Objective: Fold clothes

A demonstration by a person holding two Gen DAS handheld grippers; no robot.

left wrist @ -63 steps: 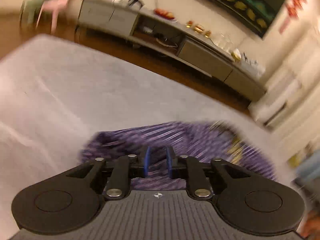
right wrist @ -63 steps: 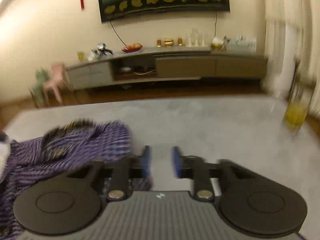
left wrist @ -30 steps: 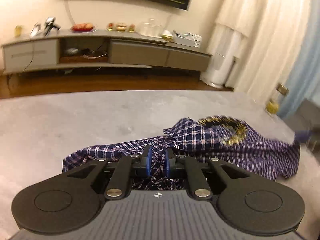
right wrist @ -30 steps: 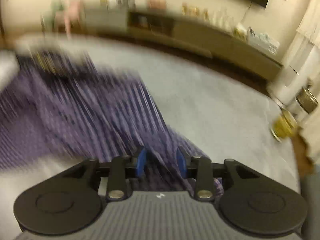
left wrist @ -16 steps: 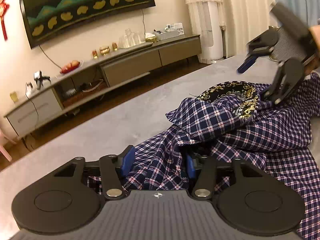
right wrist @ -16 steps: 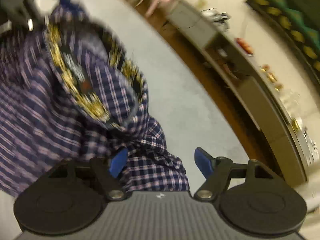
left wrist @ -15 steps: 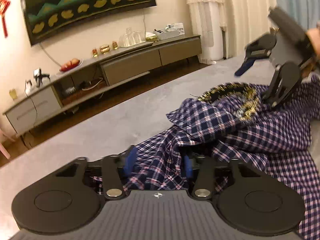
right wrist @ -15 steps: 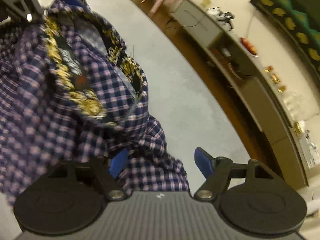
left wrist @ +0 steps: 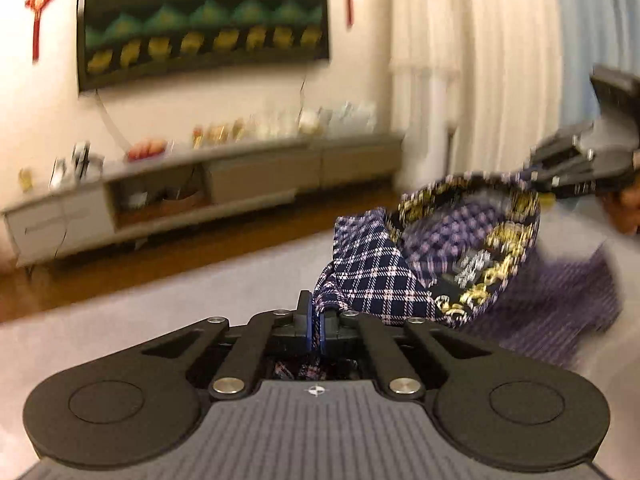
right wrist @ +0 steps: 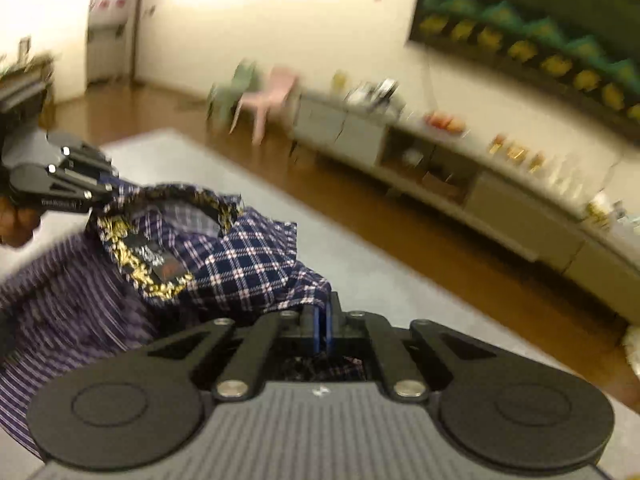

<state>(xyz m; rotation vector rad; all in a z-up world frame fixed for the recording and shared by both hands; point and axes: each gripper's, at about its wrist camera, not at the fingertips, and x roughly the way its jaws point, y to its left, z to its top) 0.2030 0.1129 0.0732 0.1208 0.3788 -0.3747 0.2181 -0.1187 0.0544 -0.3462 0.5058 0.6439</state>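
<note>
A navy plaid shirt (left wrist: 372,276) with a gold-patterned collar lining (left wrist: 496,240) hangs lifted above the grey surface (left wrist: 160,320). My left gripper (left wrist: 314,328) pinches one edge of it, its jaws closing tight with cloth pressed between the blue pads. In the left wrist view my right gripper (left wrist: 536,178) holds the far side of the collar. From the right wrist, the shirt (right wrist: 248,256) stretches leftward from my right gripper (right wrist: 322,330), whose jaws are closing tight on fabric. My left gripper (right wrist: 106,194) grips the opposite collar side there. The shirt's lower part is blurred.
A long grey TV cabinet (left wrist: 248,176) with small items on top runs along the far wall behind a strip of wooden floor (right wrist: 460,248). Pink and green chairs (right wrist: 272,92) stand at its end. White curtains (left wrist: 480,60) hang at the right. A hand (right wrist: 16,220) holds the left gripper.
Both grippers went from open around the shirt's fabric to shut on it. They have risen, lifting the collar area off the grey surface.
</note>
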